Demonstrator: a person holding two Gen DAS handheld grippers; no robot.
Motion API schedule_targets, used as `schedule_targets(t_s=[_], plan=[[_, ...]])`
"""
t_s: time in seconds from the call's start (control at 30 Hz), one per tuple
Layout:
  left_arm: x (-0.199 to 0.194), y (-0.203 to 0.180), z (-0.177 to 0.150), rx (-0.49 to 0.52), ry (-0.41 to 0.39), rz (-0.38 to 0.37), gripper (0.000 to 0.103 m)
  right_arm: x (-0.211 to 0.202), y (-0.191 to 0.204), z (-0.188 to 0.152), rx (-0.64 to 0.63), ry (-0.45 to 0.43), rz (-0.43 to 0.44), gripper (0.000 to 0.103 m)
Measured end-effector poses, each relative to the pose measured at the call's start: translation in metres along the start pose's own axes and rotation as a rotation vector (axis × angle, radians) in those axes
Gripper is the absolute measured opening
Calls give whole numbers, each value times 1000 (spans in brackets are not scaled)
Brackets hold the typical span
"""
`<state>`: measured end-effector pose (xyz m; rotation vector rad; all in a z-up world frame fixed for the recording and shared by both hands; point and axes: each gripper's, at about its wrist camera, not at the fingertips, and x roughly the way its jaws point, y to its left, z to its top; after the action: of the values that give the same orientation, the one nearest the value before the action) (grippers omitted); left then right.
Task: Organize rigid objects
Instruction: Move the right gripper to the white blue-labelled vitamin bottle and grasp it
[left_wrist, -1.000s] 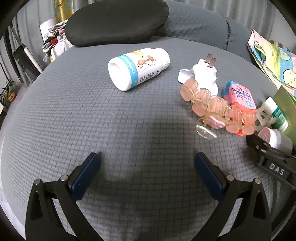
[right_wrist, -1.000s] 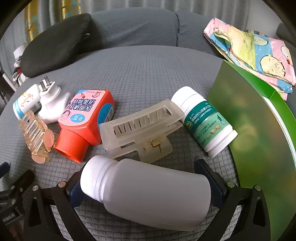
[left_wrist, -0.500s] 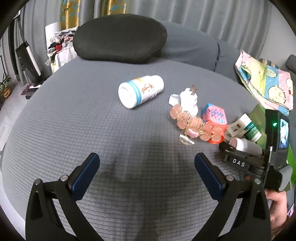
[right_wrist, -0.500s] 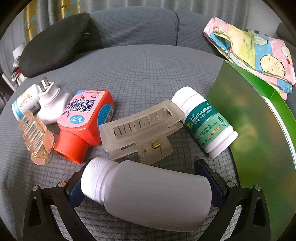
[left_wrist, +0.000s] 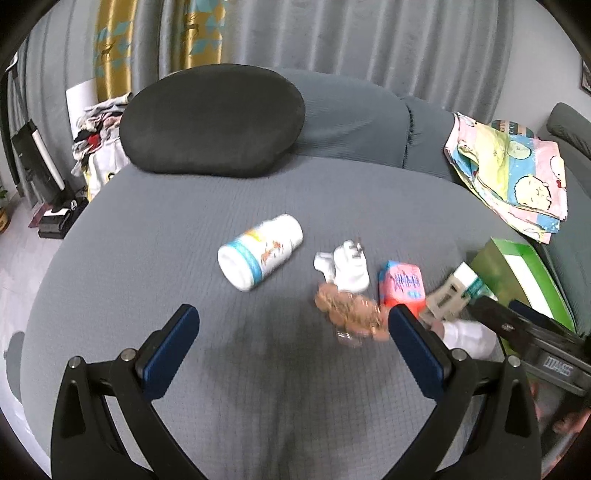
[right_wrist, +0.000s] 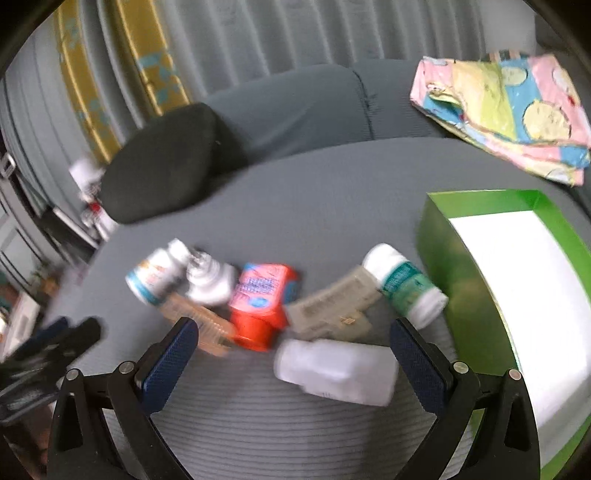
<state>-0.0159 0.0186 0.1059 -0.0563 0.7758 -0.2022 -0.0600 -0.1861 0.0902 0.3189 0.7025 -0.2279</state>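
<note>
Fingers (right_wrist: 168, 363) spread wide; motion blur smears white bottle (right_wrist: 338, 371) beyond.

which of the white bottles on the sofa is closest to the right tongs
The plain white bottle with no label, lying on its side between the right tongs. The green-labelled bottle and the blue-banded bottle lie farther back.

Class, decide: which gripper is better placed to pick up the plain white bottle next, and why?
Right. The right gripper is open, with the plain white bottle lying between its fingers; the left gripper faces bare sofa cover.
</note>
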Motion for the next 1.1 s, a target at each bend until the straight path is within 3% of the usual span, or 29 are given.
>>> schedule_targets(t_s=[0.17, 0.27, 0.37, 0.47, 0.6, 0.93, 1.03, 1.1], plan=[[10, 20, 14, -56, 0, -33, 102, -3, 16, 16, 43, 4, 148, 102], [20, 38, 16, -113, 14, -41, 102, 9, 32, 32, 48, 51, 231, 98], [32, 50, 18, -154, 35, -55, 101, 22, 54, 46, 13, 79, 243, 97], [45, 58, 20, -184, 60, -66, 101, 47, 85, 64, -67, 143, 267, 90], [58, 68, 24, -237, 80, -89, 99, 93, 120, 77, -133, 253, 289, 90], [84, 91, 27, -396, 102, -117, 90, 166, 165, 79, -283, 369, 278, 90], [91, 92, 25, -426, 118, -137, 87, 181, 173, 77, -291, 393, 273, 77], [94, 89, 25, -428, 124, -140, 85, 188, 175, 76, -304, 404, 273, 77]])
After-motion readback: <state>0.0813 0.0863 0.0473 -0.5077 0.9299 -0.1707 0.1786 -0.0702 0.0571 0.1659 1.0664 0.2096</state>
